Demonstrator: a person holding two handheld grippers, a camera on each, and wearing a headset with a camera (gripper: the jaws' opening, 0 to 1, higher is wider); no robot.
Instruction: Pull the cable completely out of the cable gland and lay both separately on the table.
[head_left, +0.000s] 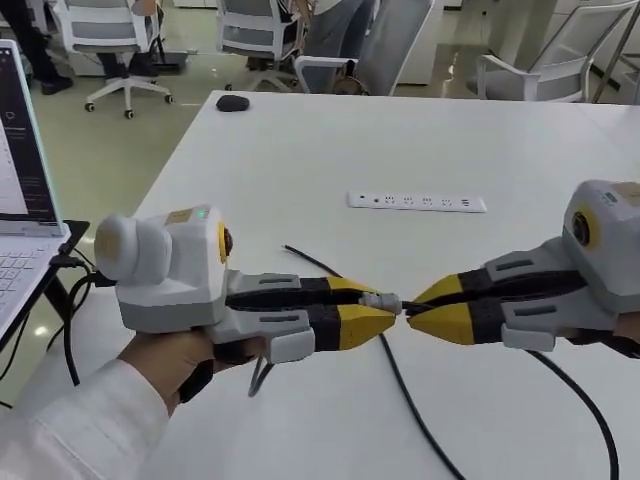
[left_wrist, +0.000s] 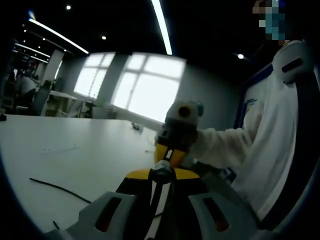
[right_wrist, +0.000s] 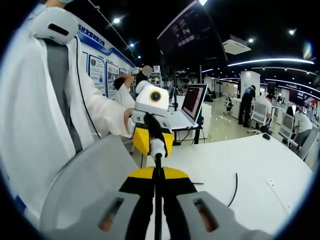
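So both grippers are up off the table (head_left: 300, 150), nose to nose, tips almost touching. The left gripper (head_left: 385, 304) sits in a hand (head_left: 175, 362) with a white sleeve, and its yellow fingers are clamped on the cable gland (head_left: 380, 299), a small grey-white piece right at the tips. In the left gripper view the gland sits pinched between the two jaws, with the other gripper directly ahead of it.

The right gripper (head_left: 412, 306) comes in from the right side, and its fingers are closed tight on the cable (right_wrist: 158, 161). The right gripper view is the clearest here: the black cable runs up between the shut jaws and straight into the gland, so it isn't out yet. Gland and cable are both in the air between the two grippers, neither one is lying down as a separate piece.

In the head view, black cable runs across the table below the grippers, one stretch behind the left one and another towards the near edge, plus a loop out to the right. I can't tell how those bits join up.

Other stuff: a white power strip (head_left: 416, 202) lies further back on the table, well apart from the grippers, a dark mouse (head_left: 232, 102) is near the far edge, and an open laptop (head_left: 20, 200) is off to the left.
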